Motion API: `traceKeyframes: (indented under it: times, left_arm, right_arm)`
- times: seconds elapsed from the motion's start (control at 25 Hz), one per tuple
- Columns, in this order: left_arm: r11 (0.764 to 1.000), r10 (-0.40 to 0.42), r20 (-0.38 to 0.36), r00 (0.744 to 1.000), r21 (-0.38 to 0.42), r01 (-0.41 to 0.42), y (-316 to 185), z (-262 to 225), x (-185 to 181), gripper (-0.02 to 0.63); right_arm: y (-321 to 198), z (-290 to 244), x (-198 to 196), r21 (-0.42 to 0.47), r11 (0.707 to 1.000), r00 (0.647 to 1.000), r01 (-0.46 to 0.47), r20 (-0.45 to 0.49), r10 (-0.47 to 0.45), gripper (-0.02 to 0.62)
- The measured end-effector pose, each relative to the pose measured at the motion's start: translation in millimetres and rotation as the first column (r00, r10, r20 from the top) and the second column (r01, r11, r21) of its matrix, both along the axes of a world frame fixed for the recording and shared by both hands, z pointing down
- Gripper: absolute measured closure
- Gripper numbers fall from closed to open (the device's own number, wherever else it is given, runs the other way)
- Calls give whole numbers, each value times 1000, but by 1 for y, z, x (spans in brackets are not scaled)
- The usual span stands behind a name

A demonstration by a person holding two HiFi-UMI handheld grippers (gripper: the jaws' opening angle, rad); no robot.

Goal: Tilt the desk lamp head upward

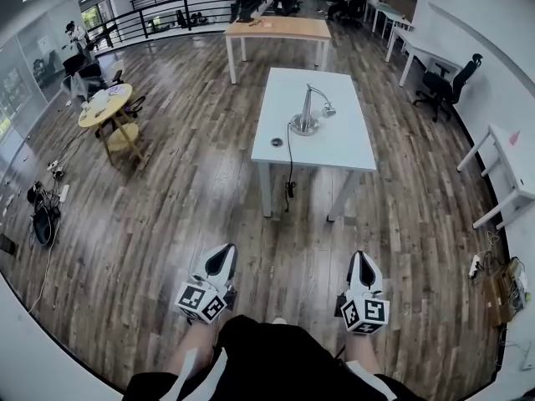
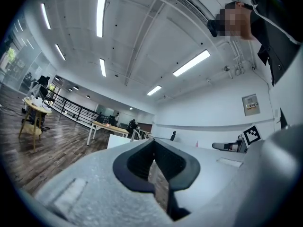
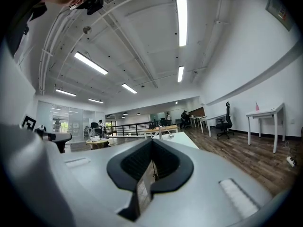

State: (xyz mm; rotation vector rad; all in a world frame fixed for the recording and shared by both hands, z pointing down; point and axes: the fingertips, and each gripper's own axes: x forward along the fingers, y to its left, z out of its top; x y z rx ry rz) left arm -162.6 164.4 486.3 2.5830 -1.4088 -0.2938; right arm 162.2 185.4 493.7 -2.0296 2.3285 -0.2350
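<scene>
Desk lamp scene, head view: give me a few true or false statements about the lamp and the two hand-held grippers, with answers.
The desk lamp stands on the white table. True.
The left hand-held gripper grips the lamp head. False: it is shut and empty, well short of the table.
The right hand-held gripper is shut. True.
The black cord hangs over the table's far edge. False: it hangs over the near edge.
The round yellow table is left of the white table. True.
</scene>
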Motion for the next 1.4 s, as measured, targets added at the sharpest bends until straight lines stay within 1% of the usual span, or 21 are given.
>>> traceKeyframes:
  times: [0.24,0.36,0.48,0.64,0.76,0.84,0.96,1.08,1.28,1.4]
  left_arm:
    - [999,-7,17,1000,-33,8,-13,11,0,606]
    - [1000,5,20,1000,-27,-4,-27,14,4,606]
    - [1000,23,18,1000,-16,-23,-49,14,7,606]
    - [999,39,7,999,-17,-39,-88,9,2,606]
    - [998,55,13,998,5,-55,-120,4,-2,606]
    - [998,54,8,999,17,-54,-142,5,-7,606]
    - [998,55,3,999,10,-55,-171,9,-14,606]
    - [998,64,10,998,13,-64,-195,7,-21,606]
    - [998,50,17,999,22,-50,-233,10,-48,606]
    - [998,57,25,998,20,-57,-251,11,-56,606]
  right_arm:
    - [-15,12,2,-21,1000,1000,5,15,-4,592]
    - [-27,15,4,-27,1000,1000,-3,16,3,592]
    - [-44,12,3,-23,1000,1000,-11,4,11,592]
    - [-80,1,-5,-5,1000,1000,-22,-8,22,592]
    - [-108,-2,-10,4,1000,999,-28,-15,28,592]
    - [-127,-2,-15,9,1000,999,-26,-20,27,592]
    - [-156,-3,-22,15,999,999,-32,-19,32,592]
    - [-184,-3,-32,15,999,999,-31,-12,31,592]
    - [-226,-1,-58,14,1000,1000,-11,-14,11,592]
    - [-245,-1,-68,13,1000,1000,-9,-7,9,592]
